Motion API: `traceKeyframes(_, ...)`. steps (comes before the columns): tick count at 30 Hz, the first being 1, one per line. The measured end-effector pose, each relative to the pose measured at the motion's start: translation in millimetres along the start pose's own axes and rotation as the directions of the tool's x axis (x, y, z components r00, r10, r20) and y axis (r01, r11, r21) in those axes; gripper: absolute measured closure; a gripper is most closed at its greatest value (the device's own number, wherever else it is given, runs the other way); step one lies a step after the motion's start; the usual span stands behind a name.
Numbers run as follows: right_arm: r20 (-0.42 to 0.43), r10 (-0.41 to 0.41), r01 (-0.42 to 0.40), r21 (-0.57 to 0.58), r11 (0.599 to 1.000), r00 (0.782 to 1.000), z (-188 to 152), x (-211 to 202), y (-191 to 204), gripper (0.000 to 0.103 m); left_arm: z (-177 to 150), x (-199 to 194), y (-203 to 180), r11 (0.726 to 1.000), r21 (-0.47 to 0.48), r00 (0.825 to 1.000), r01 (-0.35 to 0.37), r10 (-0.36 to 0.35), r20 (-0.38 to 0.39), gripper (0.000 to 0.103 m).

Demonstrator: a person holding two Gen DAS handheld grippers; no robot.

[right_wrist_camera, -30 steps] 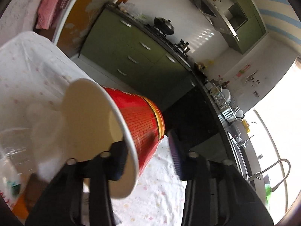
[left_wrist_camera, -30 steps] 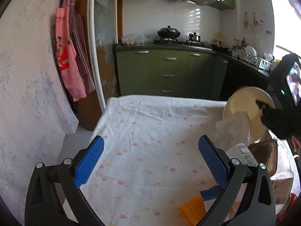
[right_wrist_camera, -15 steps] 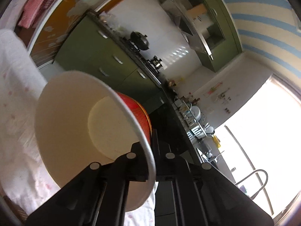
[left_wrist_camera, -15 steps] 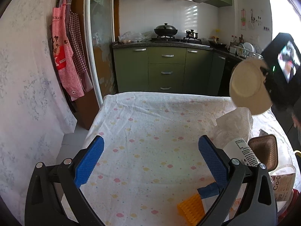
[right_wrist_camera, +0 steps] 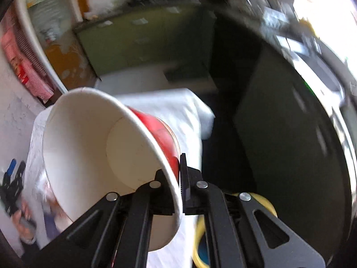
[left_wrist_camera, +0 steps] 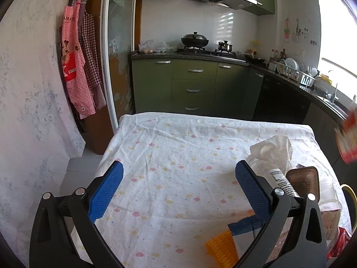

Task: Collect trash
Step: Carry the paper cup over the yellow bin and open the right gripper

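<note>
Right tool: jaws pinched tight on the rim wall of the red paper bowl with a white inside, one pad inside, one outside. Bowl is empty, tipped on its side with the mouth toward the camera, held in the air off the right edge of the counter with the white dotted cloth. The right wrist view is motion-blurred. In the left wrist view the bowl shows only as a red blur at the far right edge.

Left tool: jaws wide, blue pads apart, nothing between them, hanging over the near part of the counter.

Trash on the right side of the counter:
- crumpled white tissue, draped on the far end of a clear plastic bottle with a white label
- brown plastic tray, just beside the bottle on its right
- orange ridged piece and blue ridged piece near the front edge, touching each other
- more packaging at the front right corner, too cropped to tell.
</note>
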State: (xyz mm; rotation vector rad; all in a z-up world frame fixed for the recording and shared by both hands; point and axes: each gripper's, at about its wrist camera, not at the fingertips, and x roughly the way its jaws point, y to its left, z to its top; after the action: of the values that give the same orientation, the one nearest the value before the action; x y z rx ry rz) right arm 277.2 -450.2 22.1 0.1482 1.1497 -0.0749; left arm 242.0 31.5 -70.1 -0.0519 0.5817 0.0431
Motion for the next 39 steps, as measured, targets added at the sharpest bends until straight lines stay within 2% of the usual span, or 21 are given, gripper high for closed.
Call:
traceKeyframes(4, -0.129, -0.017, 0.033, 0.124, 0.992, 0.992, -50, 12, -72, 0.099, 0, 0, -3, 1.0, 0.0, 1.0, 0.011, -0.011, 0.005, 0.004)
traceKeyframes(8, -0.237, -0.031, 0.08, 0.197, 0.977, 0.971, -87, 52, -114, 0.099, -2, -1, -9, 1.0, 0.025, 1.0, -0.003, 0.003, 0.024, 0.004)
traceKeyframes(12, -0.286, -0.022, 0.09, 0.227, 0.97, 0.958, -104, 90, -134, 0.099, -3, -6, -18, 0.999, 0.046, 1.0, 0.006, -0.007, 0.016, 0.004)
traceKeyframes(16, -0.305, 0.005, 0.074, 0.248, 0.966, 0.952, -113, 119, -143, 0.099, -6, -28, -33, 0.995, 0.093, 1.0, 0.022, -0.024, 0.014, 0.004)
traceKeyframes(20, -0.322, 0.019, 0.07, 0.263, 0.962, 0.947, -117, 146, -151, 0.092, -13, -55, -46, 0.991, 0.118, 0.998, 0.066, -0.065, -0.018, 0.004)
traceKeyframes(21, -0.322, 0.025, 0.066, 0.268, 0.961, 0.947, -117, 153, -155, 0.09, -15, -60, -48, 0.99, 0.12, 0.997, 0.073, -0.07, -0.023, 0.004)
traceKeyframes(23, -0.314, 0.027, 0.064, 0.278, 0.959, 0.949, -115, 158, -158, 0.078, -17, -71, -53, 0.988, 0.128, 0.996, 0.09, -0.086, -0.037, 0.004)
traceKeyframes(24, -0.304, 0.026, 0.062, 0.276, 0.959, 0.952, -115, 159, -156, 0.076, -18, -78, -56, 0.986, 0.133, 0.995, 0.099, -0.094, -0.044, 0.004)
traceKeyframes(29, -0.224, 0.076, -0.014, 0.266, 0.964, 0.972, -126, 133, -144, 0.075, -19, -109, -68, 0.977, 0.146, 0.987, 0.154, -0.144, -0.078, 0.004)
traceKeyframes(33, -0.16, 0.133, -0.092, 0.24, 0.966, 0.978, -137, 103, -130, 0.07, -27, -136, -77, 0.964, 0.165, 0.975, 0.208, -0.191, -0.112, 0.004)
traceKeyframes(36, -0.133, 0.16, -0.128, 0.222, 0.967, 0.978, -148, 89, -122, 0.069, -40, -151, -84, 0.951, 0.178, 0.96, 0.253, -0.223, -0.172, 0.004)
traceKeyframes(38, -0.122, 0.168, -0.14, 0.21, 0.968, 0.978, -153, 86, -119, 0.068, -50, -156, -87, 0.956, 0.167, 0.954, 0.242, -0.203, -0.221, 0.004)
traceKeyframes(39, -0.118, 0.169, -0.143, 0.201, 0.969, 0.979, -152, 88, -118, 0.067, -57, -159, -88, 0.955, 0.147, 0.944, 0.258, -0.216, -0.251, 0.004)
